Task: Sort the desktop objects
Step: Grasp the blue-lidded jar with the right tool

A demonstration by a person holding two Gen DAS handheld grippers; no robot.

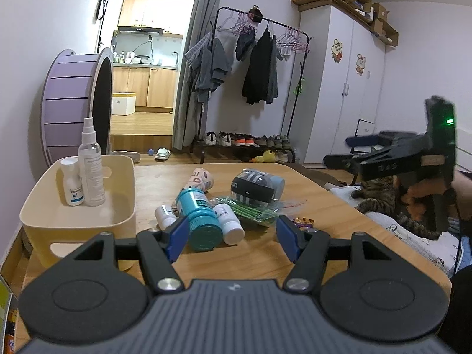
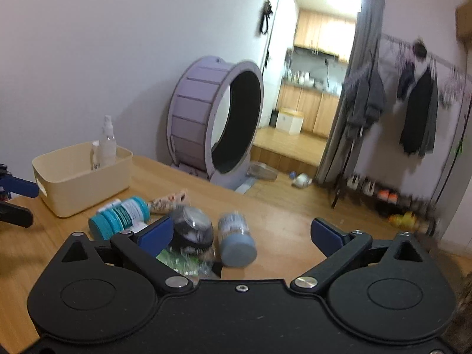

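Cream plastic bin (image 1: 44, 218) stands at the left end of the wooden table (image 1: 309, 253). Contents: two items, both upright against the far left corner. One is a clear spray bottle (image 1: 90, 165) with a white pump head; the other is a short white bottle (image 1: 71, 185) with a blue-printed label, touching the spray bottle's left side. The rest of the bin floor is bare.

Unsorted items lie in a cluster at mid-table, right of the bin. A teal bottle (image 1: 200, 221) lies on its side, cap toward the camera. A small white bottle (image 1: 165, 216) lies just left of it and a second white bottle (image 1: 230, 224) just right of it, both touching or nearly so. Behind the teal bottle lies a patterned pink-and-white tube (image 1: 202, 178). To the right sits a dark round container with a clear dome (image 1: 252, 188), with a pale blue capped jar (image 2: 236, 239) lying on its side beside it. A clear packet of green sticks (image 1: 256, 211) lies in front of the dome container.

Left gripper (image 1: 231, 237): jaws wide apart, empty, low over the table with the teal bottle and second white bottle between its blue pads (image 1: 177, 237). Contact cannot be confirmed.

Right gripper (image 2: 242, 234): jaws wide apart, empty, above the right side of the cluster; its view is blurred.
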